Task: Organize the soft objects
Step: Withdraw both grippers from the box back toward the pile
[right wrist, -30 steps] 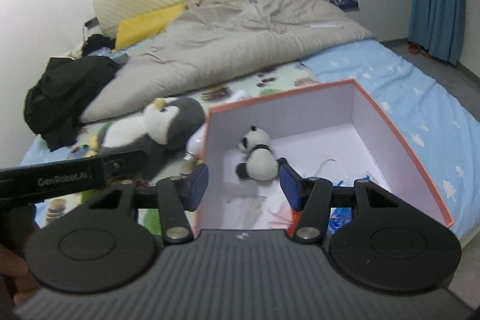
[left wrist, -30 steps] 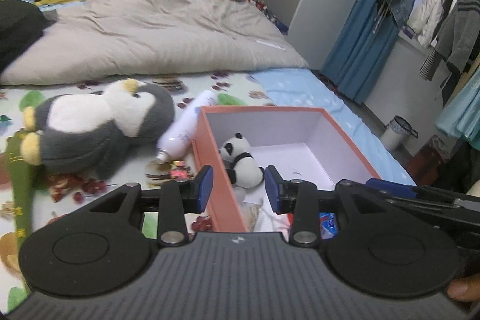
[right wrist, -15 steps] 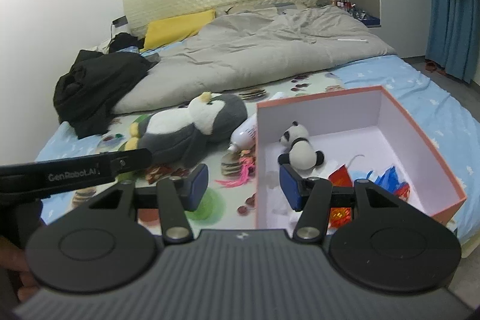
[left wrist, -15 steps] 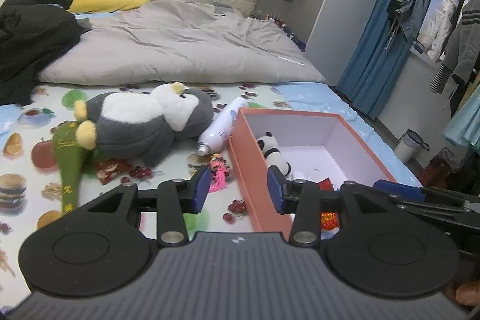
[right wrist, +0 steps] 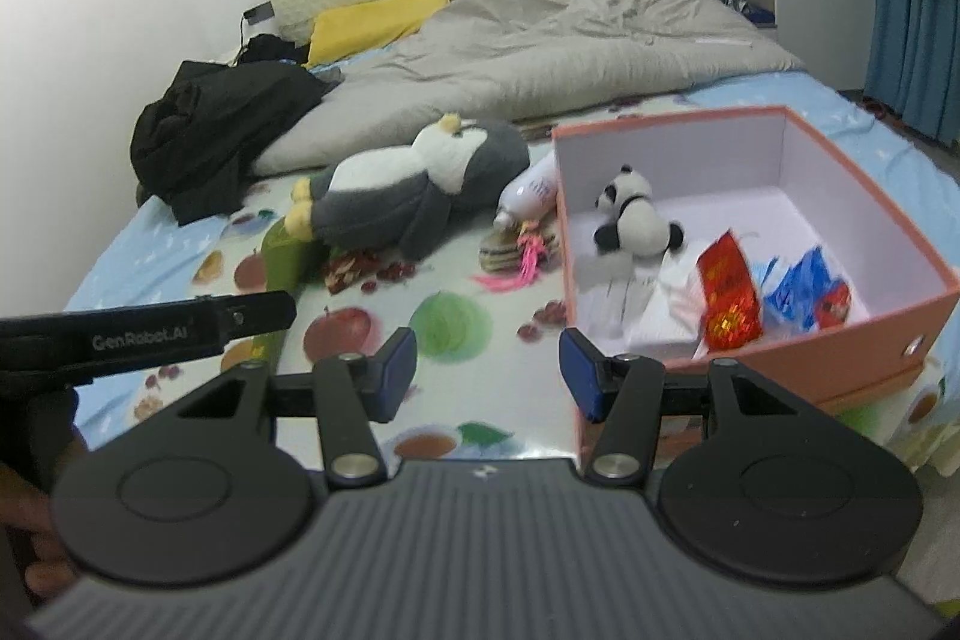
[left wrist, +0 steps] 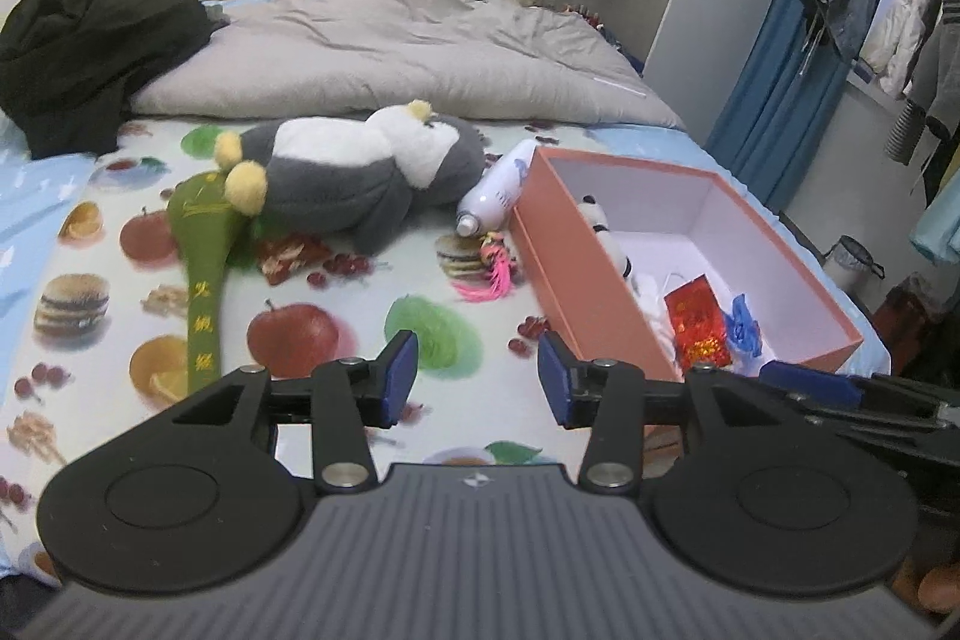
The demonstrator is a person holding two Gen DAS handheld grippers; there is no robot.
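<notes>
Lying beside the orange box (right wrist: 750, 358), the penguin plush (left wrist: 360, 172) touches a white bottle (left wrist: 495, 190); both grippers' fingers (left wrist: 399, 379) stand open, empty, above the bed (left wrist: 336, 292).

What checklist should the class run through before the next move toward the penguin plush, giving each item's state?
1. Left gripper empty, fingers apart: ok.
2. Right gripper empty, fingers apart: ok.
3. Penguin plush lying on the bed, uncovered: ok.
4. Orange box open on top: ok.
5. Room in the box beside the panda plush for the penguin: cannot tell.
6. White bottle clear of the penguin: not ok, they look touching.
</notes>
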